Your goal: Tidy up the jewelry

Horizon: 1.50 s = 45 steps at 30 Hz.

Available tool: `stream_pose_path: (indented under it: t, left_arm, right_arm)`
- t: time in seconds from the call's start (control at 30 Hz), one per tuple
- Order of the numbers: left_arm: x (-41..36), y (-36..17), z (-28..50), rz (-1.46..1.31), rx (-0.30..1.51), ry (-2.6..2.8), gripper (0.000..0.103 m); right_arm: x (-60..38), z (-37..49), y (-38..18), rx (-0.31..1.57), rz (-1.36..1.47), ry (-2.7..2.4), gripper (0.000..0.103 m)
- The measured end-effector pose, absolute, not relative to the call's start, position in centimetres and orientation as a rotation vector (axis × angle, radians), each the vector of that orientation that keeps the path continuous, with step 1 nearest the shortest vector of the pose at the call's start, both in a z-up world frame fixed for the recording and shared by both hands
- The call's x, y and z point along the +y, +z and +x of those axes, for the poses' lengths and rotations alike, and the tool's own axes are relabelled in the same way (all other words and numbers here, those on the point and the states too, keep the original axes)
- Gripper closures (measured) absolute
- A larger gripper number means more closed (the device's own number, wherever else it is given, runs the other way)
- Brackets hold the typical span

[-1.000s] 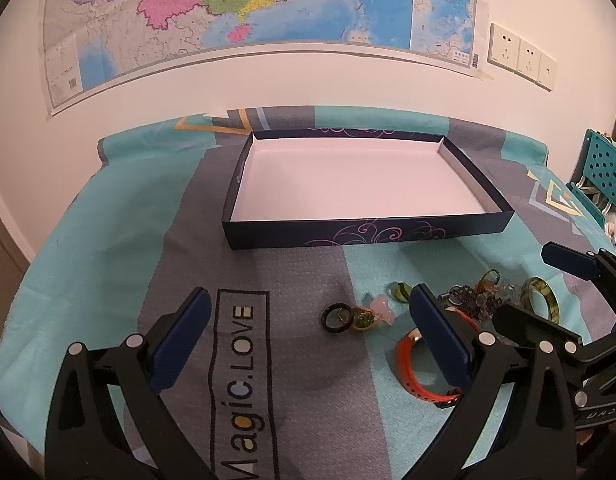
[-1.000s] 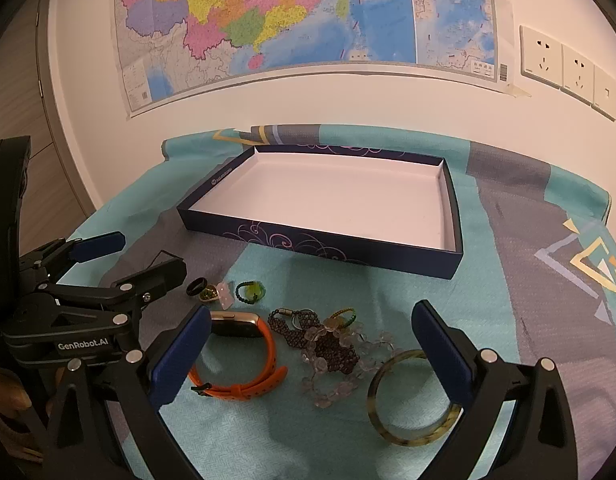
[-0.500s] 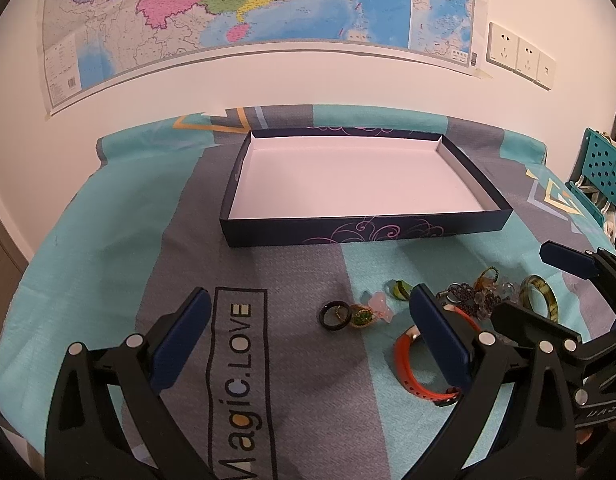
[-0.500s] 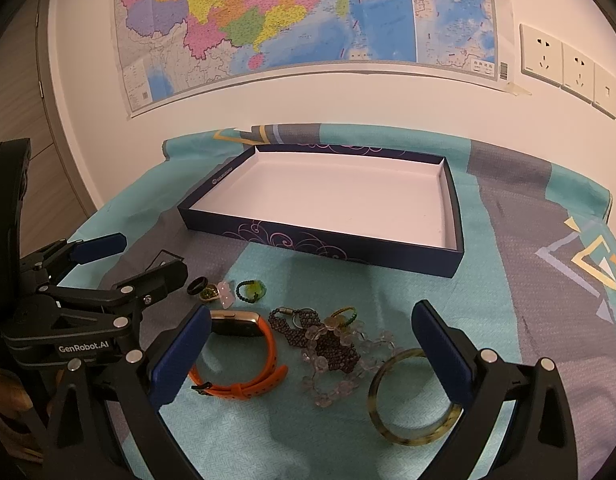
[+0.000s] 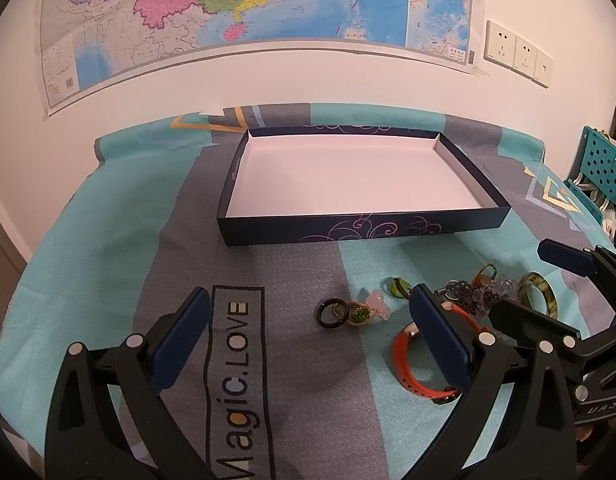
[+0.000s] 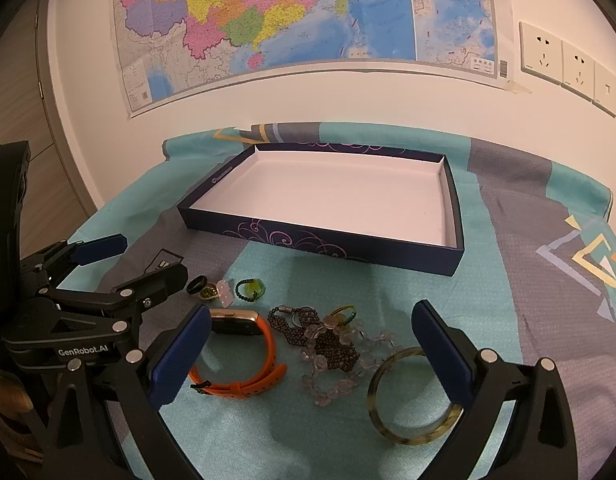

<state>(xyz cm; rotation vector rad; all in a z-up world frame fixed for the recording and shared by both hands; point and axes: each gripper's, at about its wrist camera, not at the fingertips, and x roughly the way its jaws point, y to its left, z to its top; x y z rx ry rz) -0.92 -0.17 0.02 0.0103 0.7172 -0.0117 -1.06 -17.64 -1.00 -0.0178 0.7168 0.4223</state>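
Observation:
An empty dark blue box [image 5: 364,227] [image 6: 308,240] with a white inside stands at the back of the table. Jewelry lies in front of it: a black ring [image 5: 331,313] [image 6: 197,283], a pink charm [image 5: 376,304], a green ring [image 6: 249,289], an orange band [image 5: 408,364] [image 6: 247,384], a heap of bead bracelets [image 6: 332,344] and a green bangle [image 5: 542,294] [image 6: 412,404]. My left gripper [image 5: 308,332] is open, above the cloth before the black ring. My right gripper [image 6: 308,352] is open, over the beads and band.
A teal and grey cloth [image 5: 107,240] marked "Magic.LOVE" covers the table. A wall with a map [image 5: 227,8] and sockets [image 6: 564,68] is right behind the box. A teal perforated basket [image 5: 600,168] stands off the table's right side.
The left gripper has crept slightly forward and left; the box and jewelry sit a little lower in its view. The right gripper has barely moved. Nothing was picked up.

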Motion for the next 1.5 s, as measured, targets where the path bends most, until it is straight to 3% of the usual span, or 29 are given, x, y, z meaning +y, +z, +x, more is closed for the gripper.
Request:
stream_pose_path:
  t: [0.93,1.1,1.3,1.37,1.43,1.5]
  left_arm:
    - [-1.7,-0.8,-1.8,0.040,0.745,-0.170,0.005]
    - [-2.8,-1.3,-2.1,0.061,0.772,-0.243,0.015]
    - [-3.6,-2.0,-2.3,0.054,0.814,-0.343,0.022]
    - [-3.7,-2.3,-2.3,0.049,0.827,-0.358,0.025]
    - [-3.8,-2.5,-2.2,0.048,0.837,-0.365,0.029]
    - [-3.7,-2.7,-2.1,0.032,0.857,-0.383,0.040]
  right_arm:
    - [-20.4,-0.8,-1.7,0.755,-0.012,0.379,0.006]
    - [-22.6,-0.6,-2.1,0.788,0.006,0.350,0.009]
    - [-25.0,-0.5,-3.1,0.838,0.014,0.328,0.020]
    - [-25.6,-0.4,-3.5,0.853,0.021,0.329,0.029]
    - [-26.1,-0.3,-3.8,0.862,0.026,0.324,0.032]
    - [-26.4,-0.3,-4.0,0.871,0.028,0.329,0.038]
